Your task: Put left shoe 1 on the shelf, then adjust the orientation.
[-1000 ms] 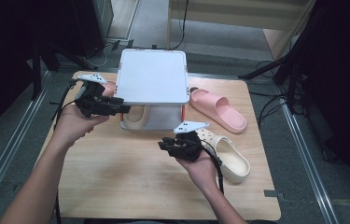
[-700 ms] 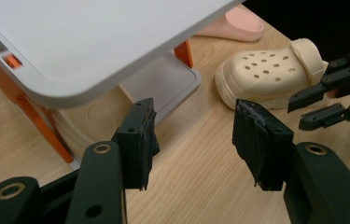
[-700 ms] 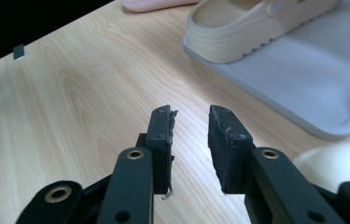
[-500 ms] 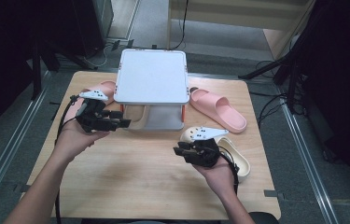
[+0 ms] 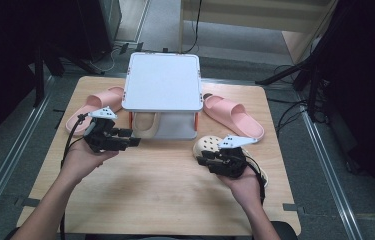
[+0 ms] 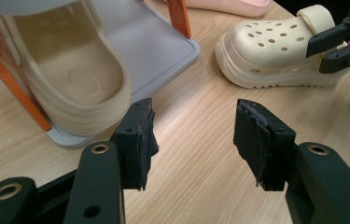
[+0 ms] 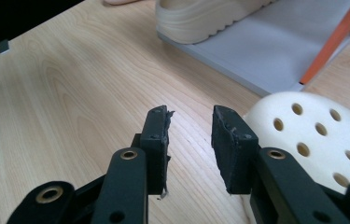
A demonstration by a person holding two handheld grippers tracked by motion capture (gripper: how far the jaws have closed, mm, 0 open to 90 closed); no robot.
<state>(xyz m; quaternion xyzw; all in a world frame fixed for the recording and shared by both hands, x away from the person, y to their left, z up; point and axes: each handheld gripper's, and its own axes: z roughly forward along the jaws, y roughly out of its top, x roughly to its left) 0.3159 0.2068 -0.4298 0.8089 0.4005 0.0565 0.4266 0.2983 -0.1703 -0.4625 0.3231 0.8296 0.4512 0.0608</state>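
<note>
On the lower shelf of the small grey rack (image 5: 175,131), at the middle of the wooden table (image 5: 140,200), lies a beige slipper (image 5: 145,125), and its rounded end sticks out over the shelf edge toward my left gripper (image 5: 136,138). In the left gripper view this slipper (image 6: 70,79) is just beside my left jaw, not touching it, and the orange posts (image 6: 179,16) of the rack stand at both sides of it. My left jaws are spread wide and nothing is between them, only bare wood.

To the right of the rack, a cream clog with holes (image 5: 212,145) rests on the table. My right gripper (image 5: 201,159) is just above its near part; the jaws stand a little apart, narrower than the left ones, and hold nothing. The clog's toe (image 7: 312,135) is just beside my right jaw.

Two pink slides lie on the table: one (image 5: 92,107) left of the rack, one (image 5: 232,115) right of it. The white top tray (image 5: 162,82) covers the rack.
</note>
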